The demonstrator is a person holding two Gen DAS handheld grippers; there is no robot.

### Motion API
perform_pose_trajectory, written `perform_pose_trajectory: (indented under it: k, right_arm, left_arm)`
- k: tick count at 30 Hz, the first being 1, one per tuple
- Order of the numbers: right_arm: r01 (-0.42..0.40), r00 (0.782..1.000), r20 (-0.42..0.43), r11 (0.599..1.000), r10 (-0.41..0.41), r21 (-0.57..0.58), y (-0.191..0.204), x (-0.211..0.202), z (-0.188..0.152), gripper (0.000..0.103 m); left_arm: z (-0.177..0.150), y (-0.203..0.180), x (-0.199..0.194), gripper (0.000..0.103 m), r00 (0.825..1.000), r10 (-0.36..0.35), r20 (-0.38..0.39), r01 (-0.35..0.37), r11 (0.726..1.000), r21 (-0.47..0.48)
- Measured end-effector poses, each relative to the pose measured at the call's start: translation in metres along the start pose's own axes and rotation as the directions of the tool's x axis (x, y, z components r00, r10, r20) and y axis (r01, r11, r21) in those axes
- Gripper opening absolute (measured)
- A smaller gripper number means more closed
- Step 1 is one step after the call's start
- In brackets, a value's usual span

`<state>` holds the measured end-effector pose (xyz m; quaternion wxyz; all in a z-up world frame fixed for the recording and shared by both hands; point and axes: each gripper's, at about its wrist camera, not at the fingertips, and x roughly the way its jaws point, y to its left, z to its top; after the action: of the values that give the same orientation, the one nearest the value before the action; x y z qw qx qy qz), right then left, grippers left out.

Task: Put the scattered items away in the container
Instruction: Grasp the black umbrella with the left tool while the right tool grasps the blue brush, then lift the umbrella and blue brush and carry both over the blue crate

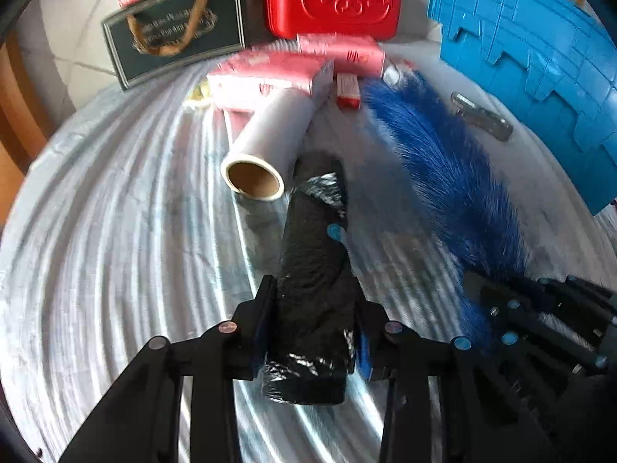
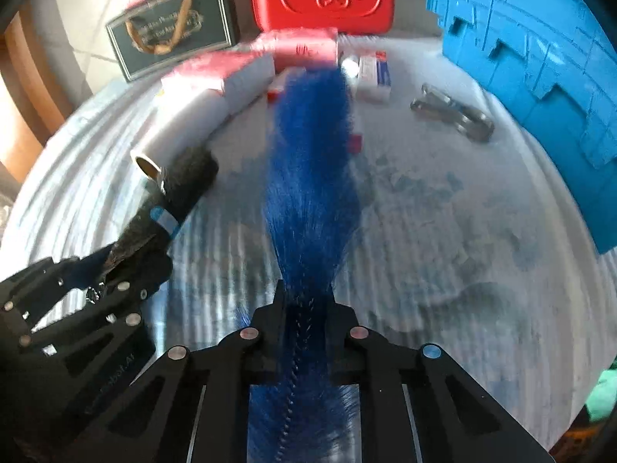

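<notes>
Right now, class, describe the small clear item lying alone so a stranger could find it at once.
Start at the big blue crate on the right. Just beside its wall, on the grey cloth, lies a clear clip, apart from the pink boxes. It alone is see-through.

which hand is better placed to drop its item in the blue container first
Right, probably. Its tongs are shut on the blue furry tail, and the blue container stands on that side. The left tongs, shut on the black roll, would have to reach across the right tongs.
</notes>
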<state>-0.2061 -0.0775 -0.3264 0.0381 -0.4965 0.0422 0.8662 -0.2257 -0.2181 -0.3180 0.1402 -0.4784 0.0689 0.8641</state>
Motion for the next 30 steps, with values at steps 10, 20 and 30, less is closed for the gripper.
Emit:
perform_pose_trajectory:
  k: [10,20,30]
  right_arm:
    - [-0.037,0.994,0.101,0.999,0.036,0.009,-0.019,-0.073,0.032,0.012]
    - [-0.044,0.977,0.207,0.998,0.054,-0.054,-0.038,-0.151,0.056,0.012]
    - [-0.078,0.934,0.334,0.984,0.128,-0.16,-0.076,-0.226,0.079,0.013]
  left_arm:
    - [0.028,-0.016,-0.084,0.034,0.989,-0.04,0.143,0.043,0.999,-0.018]
    - [0.06,-0.047,-0.168,0.034,0.946,-0.028,0.322,0.04,0.999,-0.03]
    - [0.08,-0.1,-0.239,0.034,0.889,0.06,0.454,-0.022,0.996,-0.088]
